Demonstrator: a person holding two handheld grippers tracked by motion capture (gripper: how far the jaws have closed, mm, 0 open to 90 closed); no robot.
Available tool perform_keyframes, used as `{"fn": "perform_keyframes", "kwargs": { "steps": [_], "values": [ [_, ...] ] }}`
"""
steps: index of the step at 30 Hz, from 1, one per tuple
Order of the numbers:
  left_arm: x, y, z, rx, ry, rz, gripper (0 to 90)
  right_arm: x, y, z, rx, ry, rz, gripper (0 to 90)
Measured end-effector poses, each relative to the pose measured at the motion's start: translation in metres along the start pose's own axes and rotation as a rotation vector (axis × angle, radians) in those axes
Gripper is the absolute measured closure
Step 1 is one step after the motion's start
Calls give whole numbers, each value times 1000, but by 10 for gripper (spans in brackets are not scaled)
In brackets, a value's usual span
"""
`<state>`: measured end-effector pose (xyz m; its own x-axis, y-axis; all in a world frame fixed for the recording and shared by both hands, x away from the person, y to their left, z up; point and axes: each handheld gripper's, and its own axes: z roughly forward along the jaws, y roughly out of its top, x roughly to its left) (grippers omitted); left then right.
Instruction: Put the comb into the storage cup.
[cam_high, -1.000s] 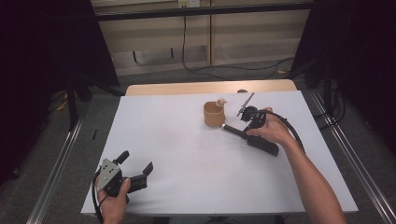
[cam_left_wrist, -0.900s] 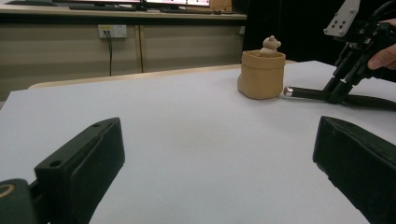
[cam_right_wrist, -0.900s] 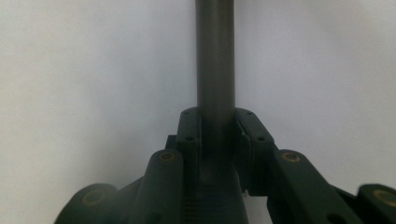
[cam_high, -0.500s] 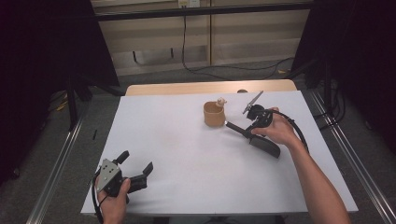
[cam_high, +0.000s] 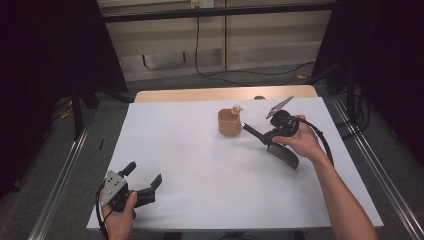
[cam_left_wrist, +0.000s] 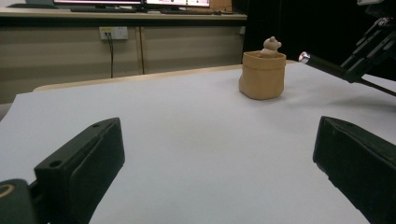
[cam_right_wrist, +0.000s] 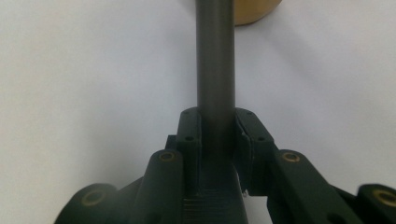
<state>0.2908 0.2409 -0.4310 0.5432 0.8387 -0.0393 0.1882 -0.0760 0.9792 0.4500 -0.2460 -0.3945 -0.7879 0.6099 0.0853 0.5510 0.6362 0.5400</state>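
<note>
The right gripper view looks down along a dark round handle (cam_right_wrist: 215, 70), and the two black jaws of the right gripper (cam_right_wrist: 215, 135) are pressed together on it, one on each side. The handle runs straight away from the jaws toward a tan pot (cam_right_wrist: 254, 11) at the top of that view. In the high view the right gripper (cam_high: 272, 137) sits in the person's right hand (cam_high: 300, 142) near the right edge of the white table (cam_high: 200, 165). The long handle (cam_high: 252, 132) sticks out to the left, and its tip ends just beside the tan pot (cam_high: 229, 122). A dark flat scoop part (cam_high: 285, 156) hangs out from under the hand, toward the near edge. The pot stands upright near the far edge, a bit right of the middle. A little tan bear (cam_high: 236, 108) peeks over its rim. The left gripper view shows the pot (cam_left_wrist: 262, 74) and the bear (cam_left_wrist: 271, 45) too, with the shiny tip of the handle (cam_left_wrist: 304, 57) close by at the pot's right, but I cannot tell if they touch. The left gripper (cam_high: 145, 182) rests near the near left corner of the table in the person's left hand (cam_high: 117, 217). Its jaws are wide apart with nothing between them, and it is well away from the pot.
</note>
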Motion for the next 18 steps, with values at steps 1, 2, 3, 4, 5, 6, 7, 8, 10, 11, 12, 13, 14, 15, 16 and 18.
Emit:
{"fn": "perform_keyframes", "kwargs": {
  "steps": [1,2,3,4,5,6,7,8,10,11,12,13,14,15,16,18],
  "values": [
    [0,0,0,-2,0,-1,22,1,-1,-1,2,4,-6,730],
    [0,0,0,-7,-1,-7,22,2,-1,-2,2,7,-7,730],
    [0,1,-1,-7,-1,0,22,4,-2,-4,-7,2,-7,731],
    [0,1,-1,-8,0,2,22,5,-3,-6,-18,1,-6,730],
    [0,1,-2,-7,-1,2,22,6,-4,-8,-34,0,-4,730],
    [1,1,-2,-6,-3,3,22,7,-5,-10,-51,-5,0,730],
    [0,1,-1,-4,-8,-1,22,8,-6,-12,-65,-7,3,730],
    [0,1,-1,-3,-11,-2,22,9,-7,-15,-80,-10,4,730],
    [1,1,-1,-6,-13,-1,22,11,-10,-20,-112,-12,9,730],
    [1,1,-1,-3,-17,-2,22,11,-11,-22,-125,-7,14,730],
    [1,1,0,-2,-18,-9,22,12,-12,-25,-138,-9,15,730],
    [2,1,0,2,-25,-15,22,13,-13,-27,-147,-11,19,730],
    [2,1,0,4,-28,-22,22,14,-15,-29,-155,-8,22,730],
    [3,1,0,7,-26,-25,22,15,-16,-31,-167,-9,20,730],
    [3,1,0,10,-24,-27,22,16,-18,-33,-175,-8,22,730],
    [3,1,0,8,-26,-35,22,20,-20,-36,-200,-5,13,730]
  ]
}}
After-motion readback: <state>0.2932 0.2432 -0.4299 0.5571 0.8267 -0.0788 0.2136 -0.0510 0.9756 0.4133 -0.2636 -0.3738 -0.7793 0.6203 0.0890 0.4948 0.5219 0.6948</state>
